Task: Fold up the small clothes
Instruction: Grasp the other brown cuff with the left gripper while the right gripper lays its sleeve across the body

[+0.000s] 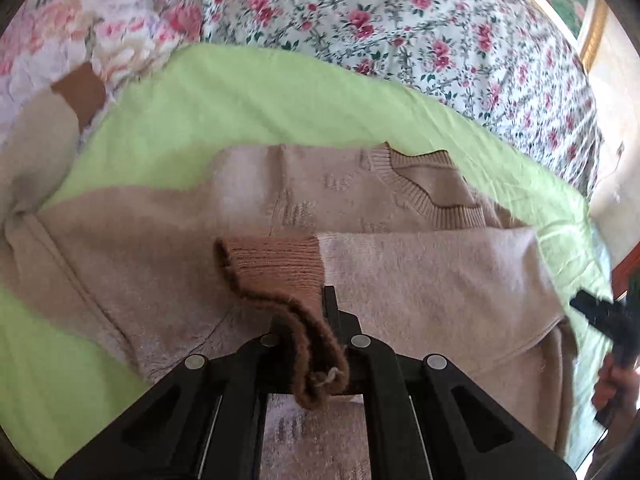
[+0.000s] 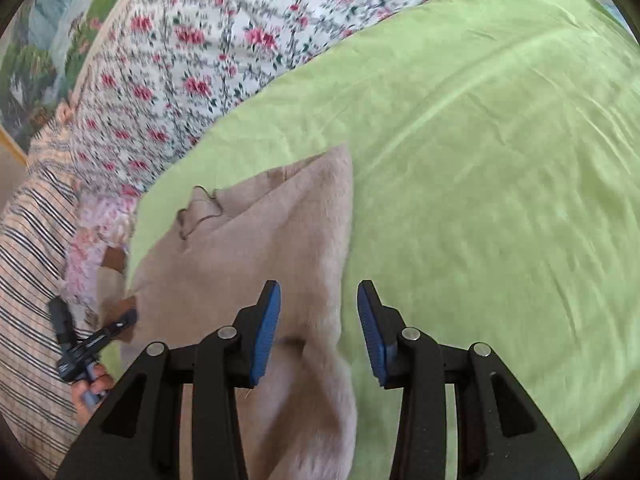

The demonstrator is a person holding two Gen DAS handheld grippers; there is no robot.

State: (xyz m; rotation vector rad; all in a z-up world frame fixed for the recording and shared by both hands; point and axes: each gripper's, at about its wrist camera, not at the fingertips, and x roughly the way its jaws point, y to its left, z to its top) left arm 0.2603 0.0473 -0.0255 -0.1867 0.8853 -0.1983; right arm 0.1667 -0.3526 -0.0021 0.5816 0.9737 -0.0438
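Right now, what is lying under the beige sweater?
The beige sweater lies on a green sheet, which is over a floral bedcover. What is directly beneath the sweater's middle is covered.

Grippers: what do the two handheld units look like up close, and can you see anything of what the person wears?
Both are matte black plastic linkages with angular triangular cut-outs and round silver pivot pins. The right gripper carries ribbed blue pads on its jaws. The left gripper shows the same black frame; its pads are hidden. No cables or markings are legible, and no sleeve is visible in either view.
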